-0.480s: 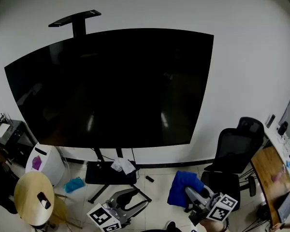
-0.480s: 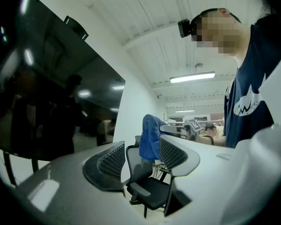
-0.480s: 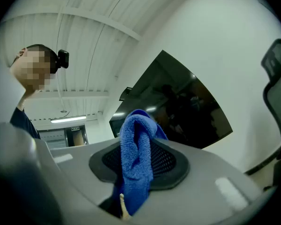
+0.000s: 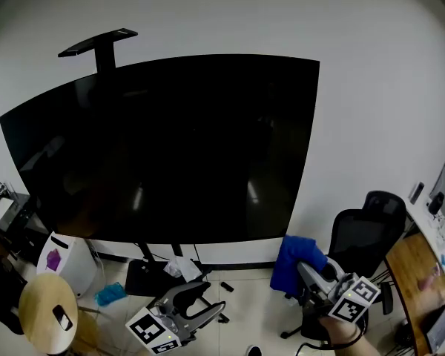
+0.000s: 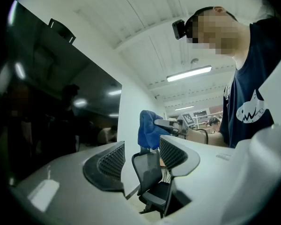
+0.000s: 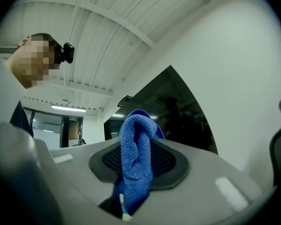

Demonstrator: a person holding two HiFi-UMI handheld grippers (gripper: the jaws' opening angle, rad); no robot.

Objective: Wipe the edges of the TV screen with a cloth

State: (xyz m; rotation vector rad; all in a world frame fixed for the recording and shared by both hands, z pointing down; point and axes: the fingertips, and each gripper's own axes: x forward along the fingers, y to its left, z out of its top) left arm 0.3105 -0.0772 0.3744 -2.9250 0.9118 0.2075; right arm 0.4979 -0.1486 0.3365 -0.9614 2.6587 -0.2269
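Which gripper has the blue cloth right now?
The right gripper: its jaws are clamped on the blue cloth. The left gripper is open, with nothing between its jaws.

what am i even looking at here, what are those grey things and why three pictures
No robot: a person holds a tool with a two-jaw claw in each hand. The wide picture comes from a camera on the person's head, facing a big dark TV screen, with an office chair beside it. The other two come from cameras riding on the tools. The right claw is shut on a blue cloth, near the screen's lower right corner. The left claw is open and empty.
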